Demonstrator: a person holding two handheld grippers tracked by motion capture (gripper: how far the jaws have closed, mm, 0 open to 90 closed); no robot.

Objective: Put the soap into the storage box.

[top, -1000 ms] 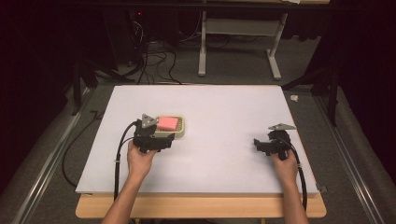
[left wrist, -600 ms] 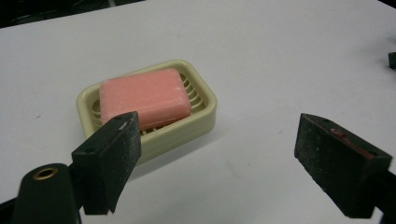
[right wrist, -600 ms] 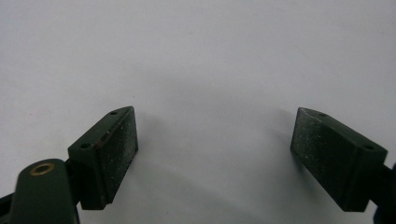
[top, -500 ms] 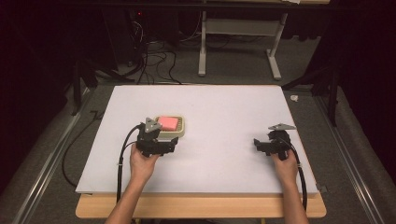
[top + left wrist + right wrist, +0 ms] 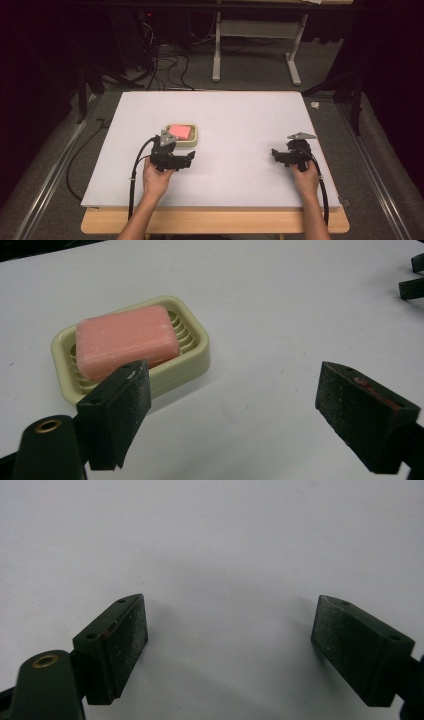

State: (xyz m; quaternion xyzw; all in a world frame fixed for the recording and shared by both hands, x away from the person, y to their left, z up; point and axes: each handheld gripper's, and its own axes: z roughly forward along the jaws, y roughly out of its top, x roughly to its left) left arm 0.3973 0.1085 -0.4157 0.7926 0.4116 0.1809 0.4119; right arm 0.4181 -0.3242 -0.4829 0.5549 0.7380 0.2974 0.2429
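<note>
High view, table: white sheet over a wooden top, dark floor and cables behind.
High view, soap dish: cream soap dish left of centre on the sheet, pink soap bar lying in it.
High view, left gripper: left gripper held in the left hand, just in front of the dish, pointing right; spread not clear from here.
High view, right gripper: right gripper held in the right hand near the right edge, well apart from the dish, pointing left.
Left gripper view, jaws: spread wide, nothing between the pads.
Left gripper view, dish: beyond the left jaw, off to that side, soap resting on the ribbed floor.
Right gripper view, jaws: spread wide over bare white sheet, holding nothing.
</note>
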